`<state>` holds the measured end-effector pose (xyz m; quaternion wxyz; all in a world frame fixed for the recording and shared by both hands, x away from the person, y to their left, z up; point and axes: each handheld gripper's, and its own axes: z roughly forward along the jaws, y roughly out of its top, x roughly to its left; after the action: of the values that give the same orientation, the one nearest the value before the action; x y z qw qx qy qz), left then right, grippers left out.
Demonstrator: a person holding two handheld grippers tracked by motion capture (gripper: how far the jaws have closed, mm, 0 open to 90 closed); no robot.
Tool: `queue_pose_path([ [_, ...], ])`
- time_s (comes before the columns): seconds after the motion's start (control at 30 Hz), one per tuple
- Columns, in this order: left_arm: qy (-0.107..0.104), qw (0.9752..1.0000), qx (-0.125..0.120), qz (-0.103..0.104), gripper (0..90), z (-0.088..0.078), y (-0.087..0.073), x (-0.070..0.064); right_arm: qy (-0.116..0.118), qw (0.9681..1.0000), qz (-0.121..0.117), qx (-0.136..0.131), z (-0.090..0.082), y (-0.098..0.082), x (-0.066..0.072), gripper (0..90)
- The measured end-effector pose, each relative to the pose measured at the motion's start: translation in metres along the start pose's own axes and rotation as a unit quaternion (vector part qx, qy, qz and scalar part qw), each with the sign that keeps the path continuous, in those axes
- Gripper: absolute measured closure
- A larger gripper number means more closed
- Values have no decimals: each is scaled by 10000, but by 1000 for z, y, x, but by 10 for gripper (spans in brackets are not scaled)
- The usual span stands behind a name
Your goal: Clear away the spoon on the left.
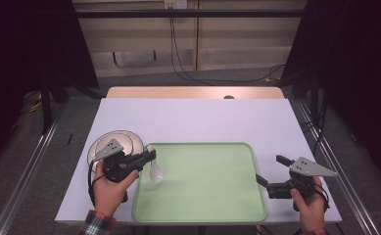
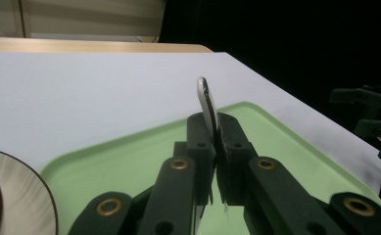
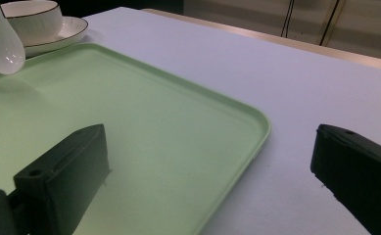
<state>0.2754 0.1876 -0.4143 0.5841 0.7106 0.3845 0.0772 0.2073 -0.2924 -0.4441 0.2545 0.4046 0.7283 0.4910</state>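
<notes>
- The table (image 1: 193,117) carries a green tray (image 1: 202,196) at its near middle, and a plate (image 1: 96,149) with a bowl (image 3: 29,17) on it just off the tray's far-left corner.
- The tray is bare, so the likely step is setting the spoon (image 1: 155,170) down on it. Any flat spot well inside the rim would do, and the near-left part is closest.
- The left gripper (image 1: 149,155) hangs over the tray's left edge, jaws closed on the spoon's handle. In the left gripper view the handle stands up edge-on between them.
- The right gripper (image 1: 271,171) sits at the tray's right edge, jaws wide open and empty, one over the tray and one over the table. It seems best kept there, out of the way.
- The white spoon hangs bowl-end down, above the tray near its left edge and clear of the surface, close to the plate.
- To do it well, I would lower until the bowl-end touches the tray, lay the handle over flat, then open the jaws; dropping glazed ware from height risks a clatter or chip.
- Keep the hand (image 1: 110,188) clear of the plate's rim on the way down.
</notes>
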Motion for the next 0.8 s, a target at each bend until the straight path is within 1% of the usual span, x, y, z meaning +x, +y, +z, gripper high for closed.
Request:
queue_pose_path([
  [0.1, -51, 10000, 39, -29, 855, 1, -5, -1, -15, 10000, 14, 2, -1, 0, 0, 4],
  [0.13, -80, 9999, 67, -2, 856, 1, -7, -1, -8, 10000, -5, -10, -1, 0, 0, 4],
  [0.17, -23, 10000, 94, -10, 855, 1, -8, -2, -11, 10000, 7, 2, -1, 0, 0, 4],
  [0.23, -33, 9999, 113, -15, 855, 1, -9, -4, -8, 10000, 1, 13, 0, 0, 0, 4],
  [0.27, -115, 9999, 104, 2, 855, 2, -10, -3, -17, 10000, -6, 9, 0, 0, 0, 4],
  [0.3, -138, 9998, 117, -10, 855, 2, -11, -4, 2, 10000, -3, 21, 0, 0, 1, 4],
  [0.33, -66, 9999, 156, 2, 855, 2, -11, -5, 10, 10000, -17, 14, 0, 0, 1, 4],
  [0.37, -79, 9998, 161, -4, 855, 1, -12, -5, 9, 10000, -27, 7, 0, 0, 1, 4],
  [0.43, -136, 9998, 168, -36, 856, 1, -14, -5, 10, 10000, -10, 11, 0, 0, 0, 4],
  [0.47, -218, 9996, 182, -28, 855, 1, -14, -4, -12, 10000, -11, 5, 0, 0, 0, 4],
  [0.5, -208, 9996, 185, -68, 855, 2, -15, -5, -9, 10000, -9, 4, 0, 0, 0, 4],
  [0.53, -224, 9995, 197, -59, 855, 2, -16, -5, -7, 10000, -5, -5, 0, 0, 0, 4],
  [0.57, -289, 9994, 197, -60, 855, 2, -17, -6, 6, 10000, -17, -12, -1, 0, 0, 4],
  [0.63, -225, 9994, 249, -61, 855, 2, -17, -9, -8, 10000, -2, -1, 0, 0, 0, 4],
  [0.67, -335, 9991, 244, -58, 855, 2, -18, -9, -12, 10000, -1, 13, 0, 0, 0, 4],
  [0.7, -363, 9990, 241, -85, 855, 3, -18, -10, -4, 10000, 5, 19, 0, 0, 0, 4],
  [0.77, -404, 9988, 273, -57, 855, 3, -20, -12, 15, 10000, -15, 18, 0, 0, 1, 4],
  [0.8, -432, 9987, 275, -83, 855, 3, -20, -12, 17, 10000, -12, 19, 0, 0, 1, 4],
])
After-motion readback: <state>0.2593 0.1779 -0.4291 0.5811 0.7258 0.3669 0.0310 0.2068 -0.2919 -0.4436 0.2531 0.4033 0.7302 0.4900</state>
